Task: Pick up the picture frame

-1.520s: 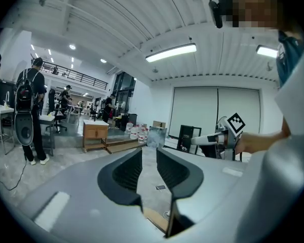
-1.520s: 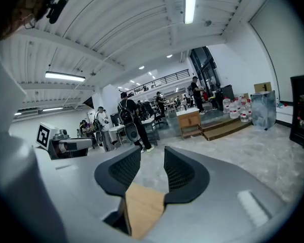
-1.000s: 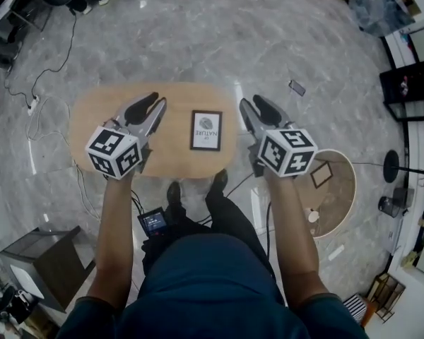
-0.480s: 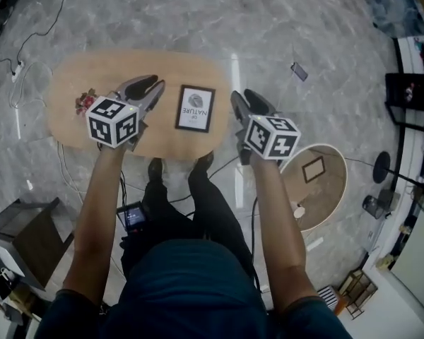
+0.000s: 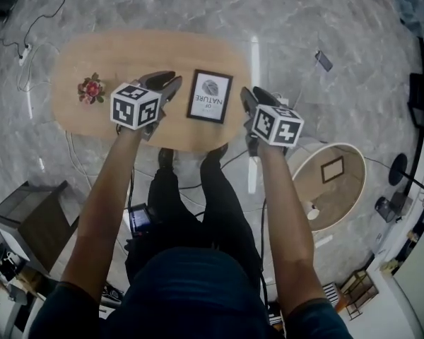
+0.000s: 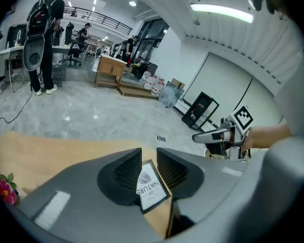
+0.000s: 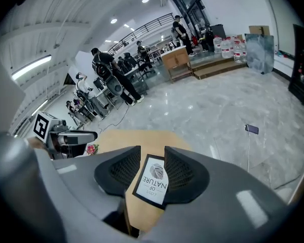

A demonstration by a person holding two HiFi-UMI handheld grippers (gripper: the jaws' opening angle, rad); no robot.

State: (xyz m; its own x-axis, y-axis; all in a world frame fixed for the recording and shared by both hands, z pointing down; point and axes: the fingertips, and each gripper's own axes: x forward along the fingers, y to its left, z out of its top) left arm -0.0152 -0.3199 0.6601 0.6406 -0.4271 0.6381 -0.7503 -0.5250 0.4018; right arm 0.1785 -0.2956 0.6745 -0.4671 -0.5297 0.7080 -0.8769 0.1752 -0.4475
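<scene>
Left gripper (image 5: 169, 82), right gripper (image 5: 254, 94) — parted — flank picture frame (image 5: 210, 96).

Oval wooden bench (image 5: 127, 55) before you: red flower sprig (image 5: 91, 89) near its left end. To your right, a round low table (image 5: 339, 205); a phone (image 5: 324, 61) lies on the grey marble floor (image 5: 198, 6).

A picture frame (image 5: 210, 96) edged in black holds a white print with a grey whorl and dark lettering. The tabletop (image 5: 127, 51) is pale honey-coloured wood, and the floor (image 5: 198, 6) is grey marble veined with white. The dark grey left claw (image 5: 168, 83) and right claw (image 5: 247, 97) bear black-and-white square markers. A flower (image 5: 91, 89) shows red and pink with green leaves.
</scene>
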